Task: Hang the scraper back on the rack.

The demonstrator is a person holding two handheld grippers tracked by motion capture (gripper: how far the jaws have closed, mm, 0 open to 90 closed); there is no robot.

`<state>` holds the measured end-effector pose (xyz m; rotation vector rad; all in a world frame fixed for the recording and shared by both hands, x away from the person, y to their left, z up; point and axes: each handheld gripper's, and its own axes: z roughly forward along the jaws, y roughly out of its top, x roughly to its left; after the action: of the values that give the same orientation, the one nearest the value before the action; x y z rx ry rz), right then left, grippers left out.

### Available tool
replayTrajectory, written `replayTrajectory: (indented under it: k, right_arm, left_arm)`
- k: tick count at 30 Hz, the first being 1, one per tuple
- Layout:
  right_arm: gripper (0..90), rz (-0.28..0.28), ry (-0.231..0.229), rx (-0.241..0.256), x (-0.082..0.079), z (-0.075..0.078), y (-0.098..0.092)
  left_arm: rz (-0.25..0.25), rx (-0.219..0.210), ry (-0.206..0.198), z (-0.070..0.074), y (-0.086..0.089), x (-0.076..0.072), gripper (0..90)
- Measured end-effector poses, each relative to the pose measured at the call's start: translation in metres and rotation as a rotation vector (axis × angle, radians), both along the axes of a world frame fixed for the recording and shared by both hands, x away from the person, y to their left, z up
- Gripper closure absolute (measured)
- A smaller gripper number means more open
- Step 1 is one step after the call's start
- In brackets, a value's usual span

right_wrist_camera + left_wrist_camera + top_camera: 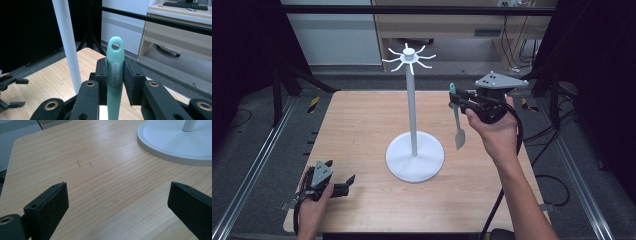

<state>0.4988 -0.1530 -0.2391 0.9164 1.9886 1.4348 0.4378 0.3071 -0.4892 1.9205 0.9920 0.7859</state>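
A white stand (413, 110) with a round base (415, 156) and hooked arms at its top (409, 56) rises from the middle of the wooden table (362, 130). To its right, held high, my right gripper (457, 100) is shut on the mint-green handle of a spatula (458, 120), which hangs blade down. In the right gripper view the handle (115, 72), with a hole at its end, sticks up between the pads beside the stand's pole (68, 45). My left gripper (339, 177) rests open at the table's front left. Its pads (47, 205) frame bare wood near the base (175, 142).
Black frame posts (279, 80) and metal rails (257, 160) border the table. A wooden desk (442, 25) stands behind it, and cables (542, 135) lie on the floor to the right. The left gripper (10, 92) shows at the far left of the right gripper view.
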Motion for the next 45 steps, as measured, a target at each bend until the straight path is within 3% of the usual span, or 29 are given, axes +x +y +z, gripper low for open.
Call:
replayTrajectory:
  k: [22,45]
  right_arm:
    - [74.6,0.029,-0.046,0.019,0.0,0.023,0.019]
    - [74.6,0.075,-0.11,0.049,-0.015,0.052,0.025]
  left_arm:
    - [-0.005,0.002,0.003,0.0,-0.001,0.0,3.2]
    - [0.0,-0.001,0.008,-0.001,0.0,0.001,2.4]
